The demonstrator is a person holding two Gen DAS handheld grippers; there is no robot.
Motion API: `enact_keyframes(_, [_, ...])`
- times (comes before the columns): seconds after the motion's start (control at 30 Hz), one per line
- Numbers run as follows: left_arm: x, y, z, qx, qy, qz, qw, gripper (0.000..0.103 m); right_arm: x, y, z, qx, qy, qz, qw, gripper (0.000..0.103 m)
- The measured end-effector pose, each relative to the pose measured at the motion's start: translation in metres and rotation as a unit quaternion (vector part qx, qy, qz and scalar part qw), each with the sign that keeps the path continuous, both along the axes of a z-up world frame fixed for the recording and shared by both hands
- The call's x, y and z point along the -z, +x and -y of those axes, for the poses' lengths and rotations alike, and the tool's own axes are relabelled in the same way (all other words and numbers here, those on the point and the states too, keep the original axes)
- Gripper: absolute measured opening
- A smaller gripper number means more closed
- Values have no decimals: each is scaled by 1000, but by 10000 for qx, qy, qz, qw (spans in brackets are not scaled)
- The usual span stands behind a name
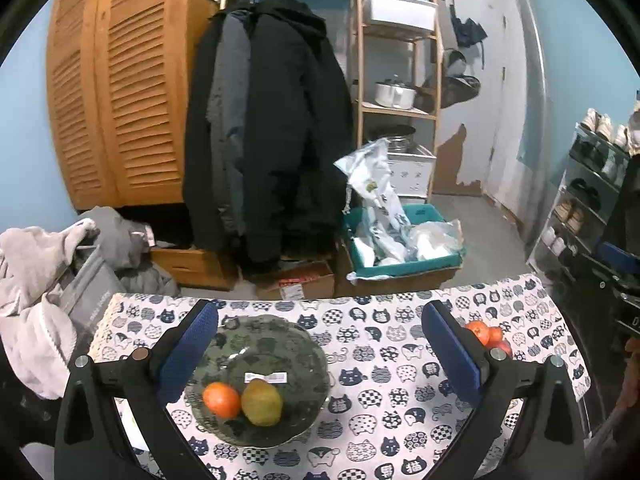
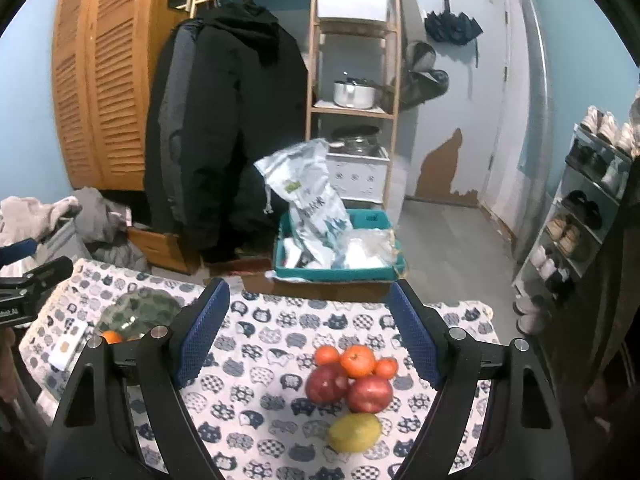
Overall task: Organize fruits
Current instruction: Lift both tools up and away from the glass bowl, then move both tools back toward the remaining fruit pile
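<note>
— What are your left jaws doing?

— My left gripper [image 1: 320, 354] is hanging spread wide with nothing between its blue pads. In the lower centre of the left wrist frame the glass plate [image 1: 280, 344] is sitting on the cat-print tablecloth [image 1: 384, 420], its left part lying behind my left finger. 2 fruits are resting on it near the bottom edge: an orange tangerine [image 1: 221, 399] and, touching it on the right, a green-yellow pear [image 1: 262, 402]. A white label [image 1: 266, 377] is showing just above them.

— And the right jaws?

— My right gripper [image 2: 308, 336] is also standing spread and empty. Between its fingers, in the lower centre-right of the right wrist frame, the fruit pile [image 2: 352, 376] is lying on the cloth: 3 tangerines at the top, the middle one [image 2: 358, 360] the largest, 2 red apples [image 2: 348, 388] below them and touching each other, and 1 yellow pear [image 2: 354, 432] nearest the bottom, just under the apples.

— Are the plate and the pile close?

— They are lying well apart. In the right wrist frame the plate is showing at middle left, partly behind my finger, and the other gripper's black body [image 2: 28, 288] is poking in at the left edge.
</note>
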State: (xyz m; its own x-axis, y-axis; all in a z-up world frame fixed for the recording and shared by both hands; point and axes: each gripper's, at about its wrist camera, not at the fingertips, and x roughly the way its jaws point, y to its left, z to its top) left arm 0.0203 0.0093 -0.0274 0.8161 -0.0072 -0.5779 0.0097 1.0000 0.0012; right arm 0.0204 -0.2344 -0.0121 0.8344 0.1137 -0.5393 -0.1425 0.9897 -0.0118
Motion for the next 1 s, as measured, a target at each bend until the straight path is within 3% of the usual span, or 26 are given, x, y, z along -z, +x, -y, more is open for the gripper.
enact_keyframes(0.23, [9, 9, 26, 195, 75, -144, 9997, 103, 12, -1, 18, 169, -48, -148, 9997, 81])
enact_keyframes(0.47, [35, 25, 50, 376, 212, -472, 9980, 103, 42, 9, 35, 328, -138, -570, 9977, 81])
enact_keyframes(0.73, [79, 45, 69, 483, 278, -975, 9937, 103, 97, 27, 53, 453, -54, -1398, 9891, 81])
enact_keyframes(1.0, [126, 57, 90, 661, 339, -1564, 9849, 103, 154, 39, 72, 620, 98, -2229, 9728, 81])
